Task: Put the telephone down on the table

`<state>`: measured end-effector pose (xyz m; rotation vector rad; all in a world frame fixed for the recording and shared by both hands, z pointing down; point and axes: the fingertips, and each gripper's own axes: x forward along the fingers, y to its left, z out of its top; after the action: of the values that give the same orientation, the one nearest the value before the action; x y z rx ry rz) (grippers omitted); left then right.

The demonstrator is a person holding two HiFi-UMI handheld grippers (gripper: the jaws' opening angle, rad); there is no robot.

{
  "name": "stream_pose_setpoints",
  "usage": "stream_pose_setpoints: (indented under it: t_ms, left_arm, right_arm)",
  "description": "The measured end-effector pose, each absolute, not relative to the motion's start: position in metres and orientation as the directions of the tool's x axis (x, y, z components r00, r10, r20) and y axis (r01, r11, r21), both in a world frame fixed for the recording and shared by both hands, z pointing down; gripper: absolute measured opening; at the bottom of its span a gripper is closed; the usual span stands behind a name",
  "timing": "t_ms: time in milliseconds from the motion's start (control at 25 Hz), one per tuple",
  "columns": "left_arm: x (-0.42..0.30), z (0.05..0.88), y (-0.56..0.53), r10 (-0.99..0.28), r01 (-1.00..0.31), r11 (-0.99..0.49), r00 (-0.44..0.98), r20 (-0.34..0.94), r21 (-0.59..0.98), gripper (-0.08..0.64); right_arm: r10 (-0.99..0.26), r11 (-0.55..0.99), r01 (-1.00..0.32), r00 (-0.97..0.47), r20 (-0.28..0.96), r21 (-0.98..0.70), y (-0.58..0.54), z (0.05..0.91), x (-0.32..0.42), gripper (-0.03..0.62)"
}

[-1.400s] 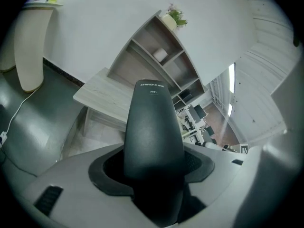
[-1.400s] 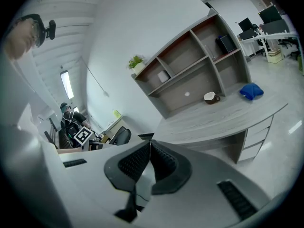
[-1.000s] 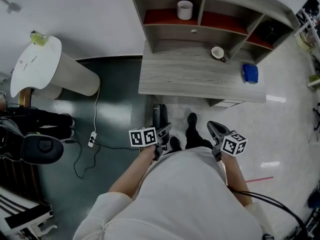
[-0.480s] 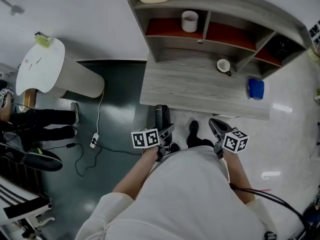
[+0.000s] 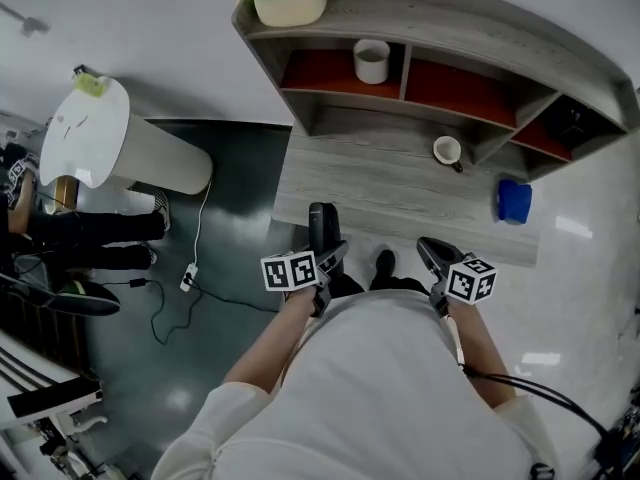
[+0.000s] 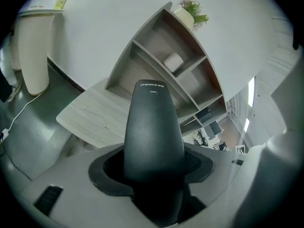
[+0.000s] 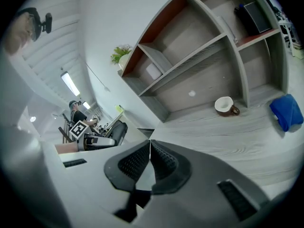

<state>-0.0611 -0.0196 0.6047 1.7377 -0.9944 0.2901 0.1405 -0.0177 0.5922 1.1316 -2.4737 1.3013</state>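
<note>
So, the grey wooden table (image 5: 400, 193) with its shelf unit (image 5: 420, 28) stands just ahead of the person, and the telephone (image 6: 153, 127), a dark handset, is not on it yet. It sticks up out of the left gripper (image 5: 328, 256), whose jaws are clamped on its lower end, and is held in the air at the table's near edge. The right gripper (image 7: 149, 156) hangs beside it, jaws pressed together on nothing.

By my reckoning the carry is nearly done. What is left is to reach over the tabletop, lower the handset onto a bare stretch and let it go.

Counting:
- one table
- one shelf unit
- one white stand (image 5: 90, 133) off to the left
- one telephone
- two grippers
- one potted plant (image 5: 285, 3) on top of the shelves
- one blue cloth (image 5: 514, 200) at the table's right
- two cups: a white one (image 5: 372, 61) in a shelf compartment, another (image 5: 447, 151) on the tabletop
</note>
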Motion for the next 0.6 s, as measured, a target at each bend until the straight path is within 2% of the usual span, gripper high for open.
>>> stream_pose_setpoints:
  t_ms: [280,600]
  left_arm:
    - [-0.052,0.613,-0.051,-0.459,-0.752,-0.085,0.612,0.644,0.654,0.285]
    - [-0.056,0.637,-0.105,-0.400,-0.770,-0.150,0.621,0.674,0.620,0.285]
  right_arm:
    - [-0.568,0.298,-0.660,-0.703,0.428,-0.690,-0.034,0.606,0.154,0.017]
    - [-0.621,0.238,-0.704,-0.640,0.453,-0.669,-0.055,0.612,0.158,0.017]
